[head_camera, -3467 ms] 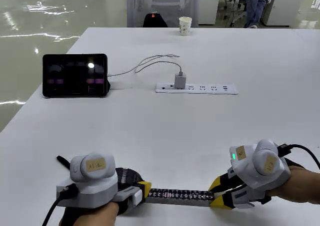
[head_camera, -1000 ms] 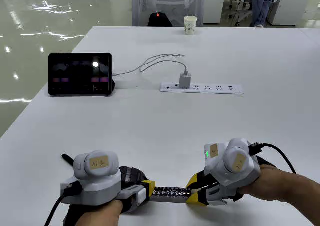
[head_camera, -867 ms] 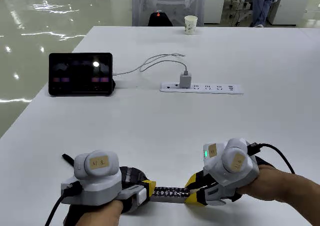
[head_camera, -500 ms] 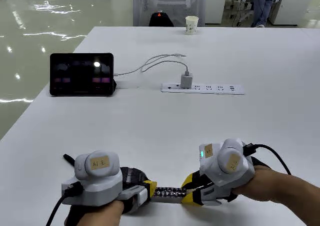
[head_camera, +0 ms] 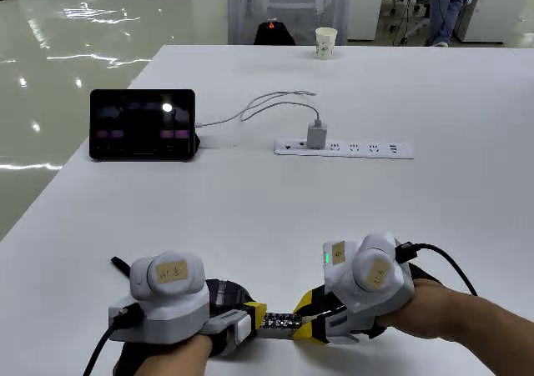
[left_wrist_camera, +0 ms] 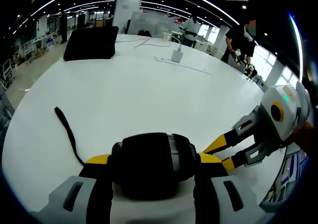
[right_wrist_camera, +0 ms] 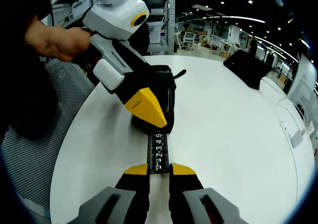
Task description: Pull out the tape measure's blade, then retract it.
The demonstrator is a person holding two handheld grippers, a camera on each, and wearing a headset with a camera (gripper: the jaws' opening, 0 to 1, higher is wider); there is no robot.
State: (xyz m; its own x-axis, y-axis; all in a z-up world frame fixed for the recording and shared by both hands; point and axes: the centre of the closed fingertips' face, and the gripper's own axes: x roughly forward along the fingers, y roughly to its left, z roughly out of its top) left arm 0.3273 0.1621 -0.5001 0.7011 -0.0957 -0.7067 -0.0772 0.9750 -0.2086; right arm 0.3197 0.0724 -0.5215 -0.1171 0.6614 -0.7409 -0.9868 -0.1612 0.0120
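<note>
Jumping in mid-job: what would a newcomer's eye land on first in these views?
First, the two tools meeting at the near edge of the table: the left tool clamps the black tape measure while the right tool pinches the end of its blade, with a short numbered stretch showing between them. Farther back, a dark tablet stands at the left and a white power strip lies mid-table.
</note>
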